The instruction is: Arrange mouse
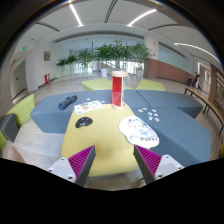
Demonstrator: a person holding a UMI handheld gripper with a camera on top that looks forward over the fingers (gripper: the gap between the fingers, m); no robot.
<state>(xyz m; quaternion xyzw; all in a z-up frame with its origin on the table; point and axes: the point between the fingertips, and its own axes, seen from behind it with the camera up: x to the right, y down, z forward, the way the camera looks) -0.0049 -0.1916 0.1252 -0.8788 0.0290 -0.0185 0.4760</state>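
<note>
A small dark mouse (84, 122) lies on the yellow table (105, 140), ahead of my fingers and to the left. A white patterned mat (134, 128) lies flat on the same table, ahead and to the right. My gripper (115, 165) is open and empty, low over the near part of the table, with its purple pads (84, 160) well apart. Nothing stands between the fingers. The mouse and the mat lie apart from each other.
A tall red cylinder (118, 88) stands at the far end of the yellow table. A dark object (67, 103) lies on the grey table to the left. Small white items (152, 115) lie on the grey surface to the right. Potted plants (110, 52) line the back.
</note>
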